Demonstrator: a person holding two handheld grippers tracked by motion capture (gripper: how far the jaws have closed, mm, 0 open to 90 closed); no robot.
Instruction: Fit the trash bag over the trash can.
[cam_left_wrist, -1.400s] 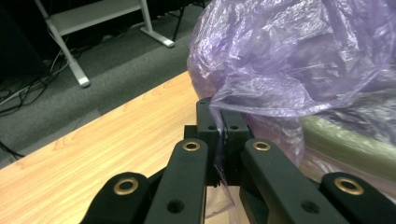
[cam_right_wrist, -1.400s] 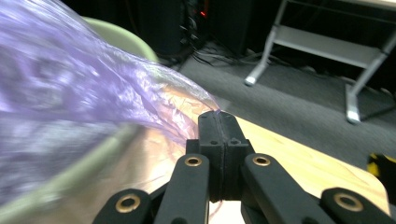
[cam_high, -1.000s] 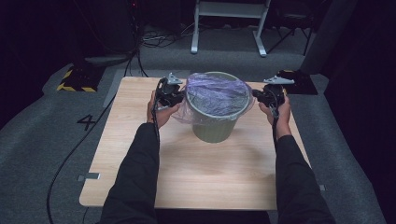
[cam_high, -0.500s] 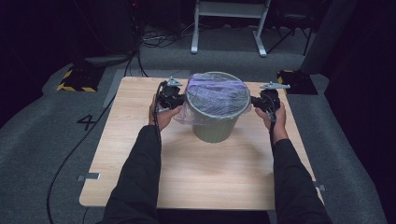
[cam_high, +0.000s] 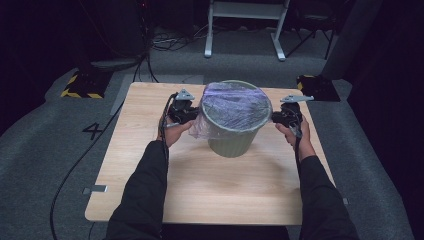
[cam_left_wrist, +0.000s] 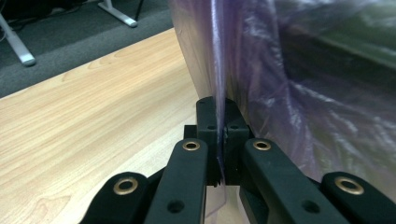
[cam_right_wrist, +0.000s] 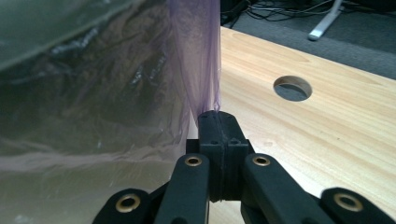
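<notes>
Item: bin liner (cam_high: 235, 102), thin translucent purple film, stretched across the mouth of a grey-green waste bin (cam_high: 234, 140). Location: centre of the high view, slightly above the middle, on a pale wooden table (cam_high: 210, 190).

Condition: film drawn taut over the rim, with loose folds hanging down the bin's left side.

Holds: left hand-held gripper (cam_left_wrist: 219, 135) has its jaws together, clamped on a pinched edge of the film at the bin's left side; right hand-held gripper (cam_right_wrist: 219, 135) has its jaws likewise pressed together on a gathered tail of film at the bin's right side.

Handling (judged): liner very light, soft, without stiffness; likely slippery and easily torn if pulled hard against the rim. Best taken at gathered edges, as here, not on flat single-layer film. The bin looks light, rigid plastic; uneven pull may tip or slide it.

Other: round hole (cam_right_wrist: 292, 88) in the table, upper right of the right gripper view.
</notes>
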